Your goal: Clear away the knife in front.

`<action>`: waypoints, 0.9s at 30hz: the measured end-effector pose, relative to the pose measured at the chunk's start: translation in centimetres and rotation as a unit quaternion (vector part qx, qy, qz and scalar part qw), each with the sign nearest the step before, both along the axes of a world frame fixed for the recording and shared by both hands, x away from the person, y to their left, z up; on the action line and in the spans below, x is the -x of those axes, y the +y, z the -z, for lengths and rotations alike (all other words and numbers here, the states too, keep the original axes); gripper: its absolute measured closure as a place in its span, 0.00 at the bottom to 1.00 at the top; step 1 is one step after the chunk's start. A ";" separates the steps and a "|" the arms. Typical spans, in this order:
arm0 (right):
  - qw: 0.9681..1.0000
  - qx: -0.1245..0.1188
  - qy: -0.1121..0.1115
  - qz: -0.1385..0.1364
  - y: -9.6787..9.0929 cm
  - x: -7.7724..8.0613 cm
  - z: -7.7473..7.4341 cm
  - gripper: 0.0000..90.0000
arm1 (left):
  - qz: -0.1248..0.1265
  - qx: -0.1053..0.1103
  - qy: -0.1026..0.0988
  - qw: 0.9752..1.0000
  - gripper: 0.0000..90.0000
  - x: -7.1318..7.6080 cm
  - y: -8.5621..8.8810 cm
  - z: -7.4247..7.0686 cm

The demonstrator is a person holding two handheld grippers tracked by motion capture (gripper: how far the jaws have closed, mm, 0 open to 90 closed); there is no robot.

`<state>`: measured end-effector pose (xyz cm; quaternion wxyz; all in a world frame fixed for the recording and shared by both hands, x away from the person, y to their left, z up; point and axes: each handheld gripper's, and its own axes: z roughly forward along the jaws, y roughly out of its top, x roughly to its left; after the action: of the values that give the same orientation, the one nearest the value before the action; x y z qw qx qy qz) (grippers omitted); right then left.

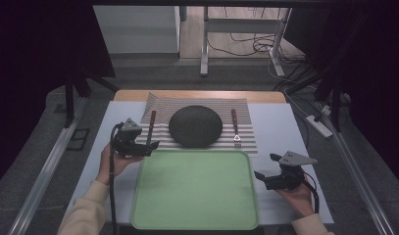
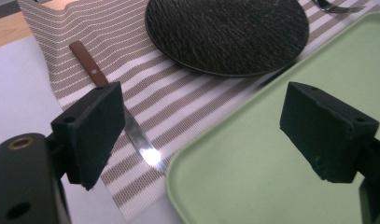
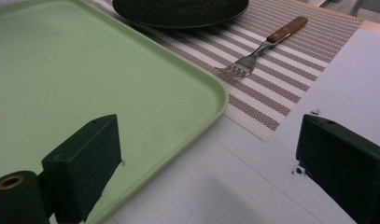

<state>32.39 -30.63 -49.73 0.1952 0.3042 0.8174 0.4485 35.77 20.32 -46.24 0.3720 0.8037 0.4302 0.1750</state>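
1. Your surface point(image 1: 280, 128) is pale, with a wooden edge at its far side
2. A light green tray point(image 1: 194, 188) sits nearest you in the middle, nothing lying in it
3. A striped placemat point(image 1: 160, 105) lies just beyond the tray; the tray's far edge overlaps its near edge
4. A dark round plate point(image 1: 195, 126) rests at the centre of the placemat, close to the tray's far rim
5. Your left hand-held gripper point(image 1: 144, 148) hovers at the tray's far left corner, its jaws spread wide; in the left gripper view they straddle the tray corner and the knife blade
6. Your right hand-held gripper point(image 1: 267, 167) sits just beside the tray's right edge over the bare surface, jaws also spread apart with nothing between them
7. A knife point(image 1: 151, 127) with a reddish-brown handle lies on the placemat left of the plate
8. A fork point(image 1: 235, 128) with a wooden handle lies right of the plate, tines toward you
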 end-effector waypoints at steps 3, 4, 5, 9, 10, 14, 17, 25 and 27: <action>1.000 0.002 0.002 0.001 0.0 0.0 0.0 0.07 | -0.002 0.003 0.007 1.000 0.17 -1.4 -0.1 0.2; 1.000 0.001 0.002 0.001 0.0 0.0 0.0 0.07 | -0.003 0.004 0.007 1.000 0.17 -1.9 -0.1 0.2; 1.000 0.000 0.003 0.002 -0.1 0.1 0.0 0.07 | -0.003 0.005 0.007 1.000 0.17 -2.2 -0.1 0.3; 1.000 0.001 0.004 0.004 -0.2 0.2 0.1 0.07 | -0.006 0.005 0.010 1.000 0.18 -3.8 -0.2 0.4; 1.000 0.001 0.004 0.004 -0.2 0.2 0.1 0.07 | -0.007 0.005 0.012 1.000 0.19 -4.1 -0.2 0.5; 1.000 0.000 0.005 0.006 -0.3 0.2 0.1 0.07 | -0.012 -0.005 0.022 1.000 0.22 -5.5 -0.4 1.3; 1.000 0.001 0.006 0.006 -0.3 0.2 0.1 0.07 | -0.014 -0.011 0.036 0.999 0.25 -6.6 -0.6 2.2; 1.000 0.005 0.007 0.004 -0.3 0.3 0.2 0.08 | -0.005 -0.020 0.073 0.997 0.45 -8.1 -0.5 4.3; 1.000 0.004 0.007 0.003 -0.3 0.3 0.2 0.08 | -0.006 -0.024 0.081 0.996 0.55 -8.2 -0.4 4.6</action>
<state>32.05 -30.94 -49.90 0.1923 0.3086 0.8198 0.4425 43.99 19.92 -50.85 0.3156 0.8214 0.4593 0.1214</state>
